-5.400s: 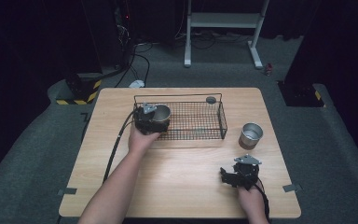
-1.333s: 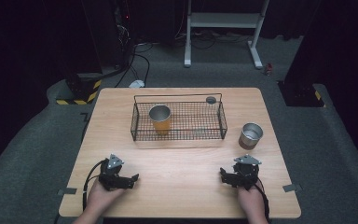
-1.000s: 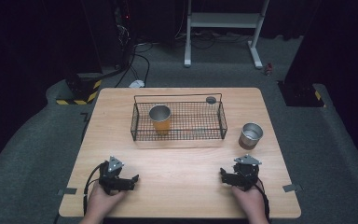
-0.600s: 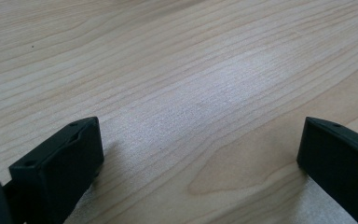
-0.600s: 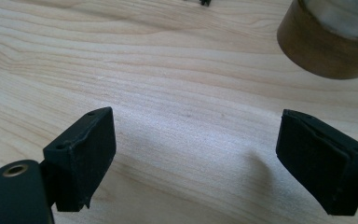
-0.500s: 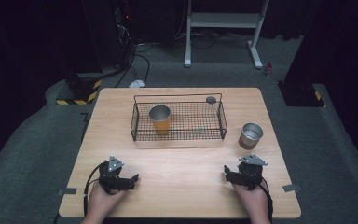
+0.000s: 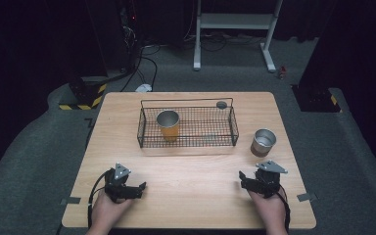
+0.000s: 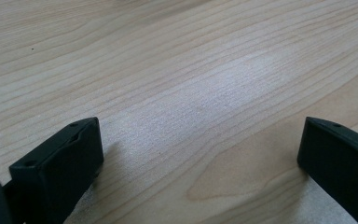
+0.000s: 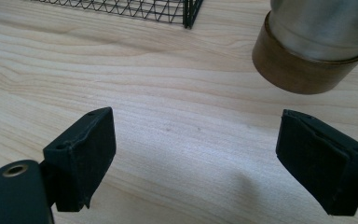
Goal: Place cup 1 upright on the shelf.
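My right hand-held gripper (image 7: 248, 181), jaws spread wide and empty, has edged toward the steel cup (image 7: 263, 142) standing just beyond it on the tabletop (image 7: 196, 166) (right of the basket (image 7: 188, 128))

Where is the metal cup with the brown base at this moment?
In the high view, the metal cup stands on the table just right of the wire basket, ahead of the right gripper.
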